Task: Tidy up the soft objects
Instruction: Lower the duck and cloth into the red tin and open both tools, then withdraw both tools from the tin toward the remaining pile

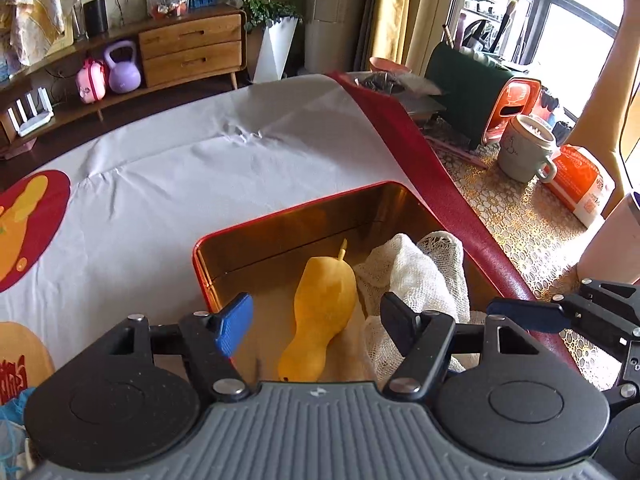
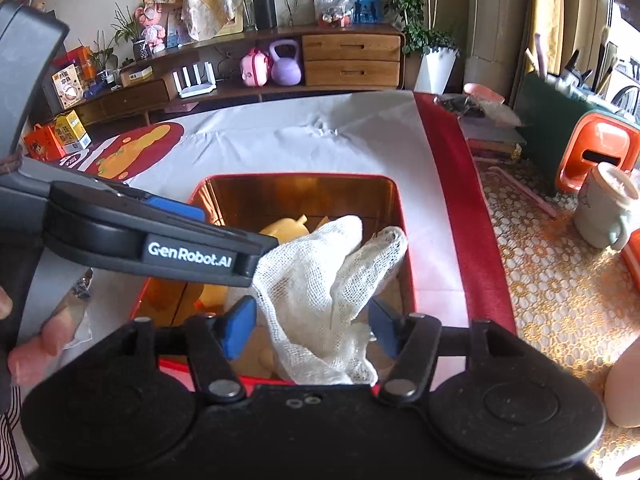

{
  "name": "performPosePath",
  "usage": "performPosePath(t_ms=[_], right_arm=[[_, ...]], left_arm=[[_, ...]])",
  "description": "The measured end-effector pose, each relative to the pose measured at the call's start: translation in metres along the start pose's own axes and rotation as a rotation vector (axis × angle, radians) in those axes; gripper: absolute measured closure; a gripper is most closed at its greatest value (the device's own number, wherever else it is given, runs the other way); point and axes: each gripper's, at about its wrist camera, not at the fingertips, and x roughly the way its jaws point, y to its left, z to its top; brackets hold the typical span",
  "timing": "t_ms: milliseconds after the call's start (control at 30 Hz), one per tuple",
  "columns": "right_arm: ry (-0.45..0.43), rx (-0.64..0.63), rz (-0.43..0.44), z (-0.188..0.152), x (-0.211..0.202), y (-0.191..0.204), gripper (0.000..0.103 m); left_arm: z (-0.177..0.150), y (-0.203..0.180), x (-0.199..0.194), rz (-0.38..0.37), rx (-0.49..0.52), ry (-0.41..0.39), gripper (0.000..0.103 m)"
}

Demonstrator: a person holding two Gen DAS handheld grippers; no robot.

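Note:
A red tin box [image 1: 280, 216] with a gold inside stands on the white tablecloth; it also shows in the right wrist view [image 2: 400, 200]. In it lie a yellow gourd-shaped soft toy [image 1: 320, 312] [image 2: 284, 230] and a white mesh cloth [image 1: 416, 276] [image 2: 320, 288]. My left gripper [image 1: 316, 324] is open and empty just above the toy. My right gripper [image 2: 312, 326] is open, with the cloth lying loose between its fingers over the box's near edge. The left gripper crosses the right wrist view at the left [image 2: 160, 236].
A red table runner [image 1: 432, 176] lies right of the box. Beyond it, on a lace cloth, stand a grey mug [image 1: 524, 148], an orange packet [image 1: 580, 184] and a green and orange holder [image 1: 480, 96]. A wooden sideboard [image 1: 192, 48] is behind the table.

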Motion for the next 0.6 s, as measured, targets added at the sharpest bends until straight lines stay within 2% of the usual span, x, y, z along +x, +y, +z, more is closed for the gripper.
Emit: performPosePath(t_ms=[133, 367, 600], right_arm=[[-0.020, 0.003, -0.011, 0.000, -0.013, 0.002, 0.033], [-0.049, 0.033, -0.015, -0.001, -0.037, 0.006, 0.025], [-0.080, 0.044, 0.003, -0.005, -0.062, 0.017, 0.023]], left_arm=[[-0.002, 0.000, -0.015, 0.013, 0.031, -0.023, 0.033], [-0.009, 0.008, -0.041, 0.016, 0.019, -0.050, 0.033], [-0.026, 0.020, -0.078, 0.005, 0.029, -0.077, 0.033]])
